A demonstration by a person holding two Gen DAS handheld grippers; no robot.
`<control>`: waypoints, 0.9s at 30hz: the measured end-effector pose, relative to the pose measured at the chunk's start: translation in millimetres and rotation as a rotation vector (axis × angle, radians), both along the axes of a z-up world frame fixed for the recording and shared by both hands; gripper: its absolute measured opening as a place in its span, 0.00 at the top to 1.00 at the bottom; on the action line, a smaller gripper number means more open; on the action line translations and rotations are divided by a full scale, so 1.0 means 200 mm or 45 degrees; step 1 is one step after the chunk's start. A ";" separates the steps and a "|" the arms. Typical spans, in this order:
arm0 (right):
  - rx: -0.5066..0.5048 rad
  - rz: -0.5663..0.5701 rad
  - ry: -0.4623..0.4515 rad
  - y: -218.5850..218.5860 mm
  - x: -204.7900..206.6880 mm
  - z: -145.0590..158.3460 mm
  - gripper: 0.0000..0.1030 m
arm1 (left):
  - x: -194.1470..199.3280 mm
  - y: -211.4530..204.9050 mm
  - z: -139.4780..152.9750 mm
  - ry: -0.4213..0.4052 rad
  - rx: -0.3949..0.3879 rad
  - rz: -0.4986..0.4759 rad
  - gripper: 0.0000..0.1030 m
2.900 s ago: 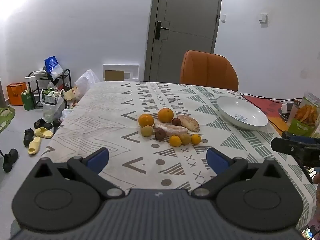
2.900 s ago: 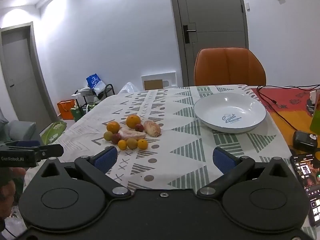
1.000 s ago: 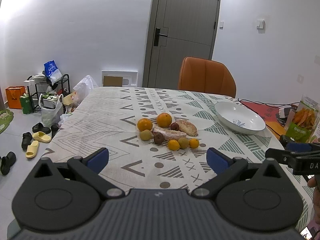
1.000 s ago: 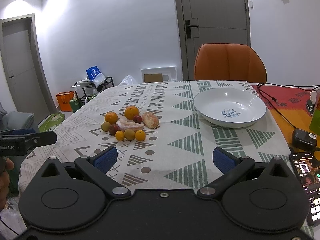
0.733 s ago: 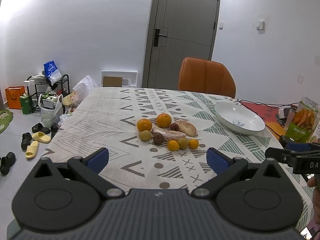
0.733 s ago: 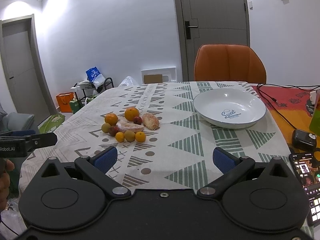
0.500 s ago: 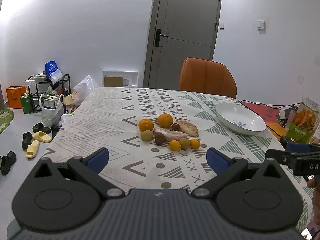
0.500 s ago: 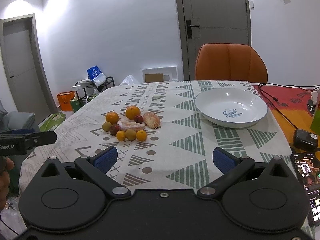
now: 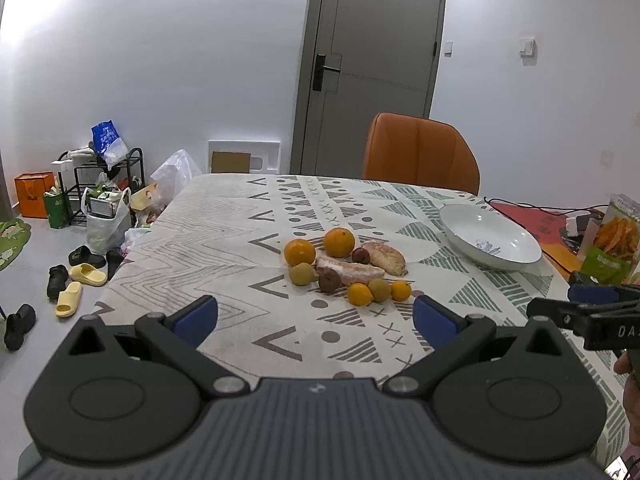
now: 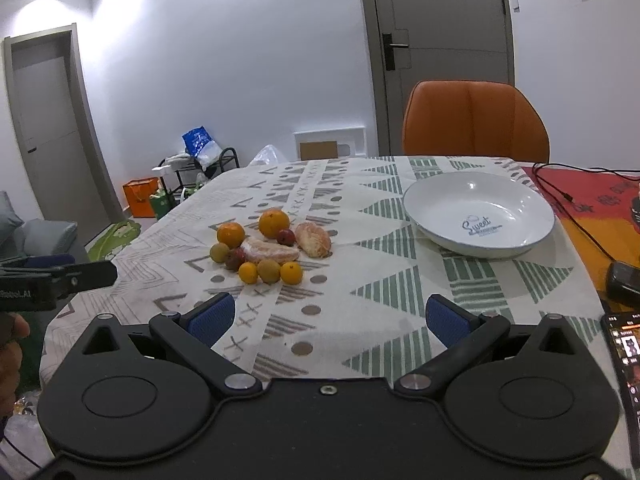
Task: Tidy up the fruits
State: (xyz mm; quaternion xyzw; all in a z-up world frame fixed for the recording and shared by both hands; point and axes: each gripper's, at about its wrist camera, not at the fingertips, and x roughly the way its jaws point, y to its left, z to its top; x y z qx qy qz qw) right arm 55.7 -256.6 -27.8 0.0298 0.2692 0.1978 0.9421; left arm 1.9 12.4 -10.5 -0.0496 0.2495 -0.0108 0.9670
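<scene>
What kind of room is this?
Probably a dining area at home: a table with a patterned cloth, an orange chair, and slippers and bags on the floor by a door.

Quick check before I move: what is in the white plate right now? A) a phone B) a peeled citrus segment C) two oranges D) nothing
D: the white plate shows only its printed logo, while all the fruit sits clustered on the tablecloth to its left.
</scene>
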 end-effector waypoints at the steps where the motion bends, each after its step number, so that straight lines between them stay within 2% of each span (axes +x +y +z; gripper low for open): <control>1: 0.007 -0.005 -0.001 0.00 0.01 0.00 0.00 | 0.01 0.00 0.00 0.004 -0.001 -0.002 0.00; 19: 0.056 0.019 0.099 0.02 0.25 -0.10 0.00 | 0.24 0.02 -0.07 0.077 -0.043 -0.020 0.02; 27: 0.066 0.094 0.084 0.06 0.32 -0.14 0.00 | 0.34 0.03 -0.12 0.109 -0.054 -0.022 0.02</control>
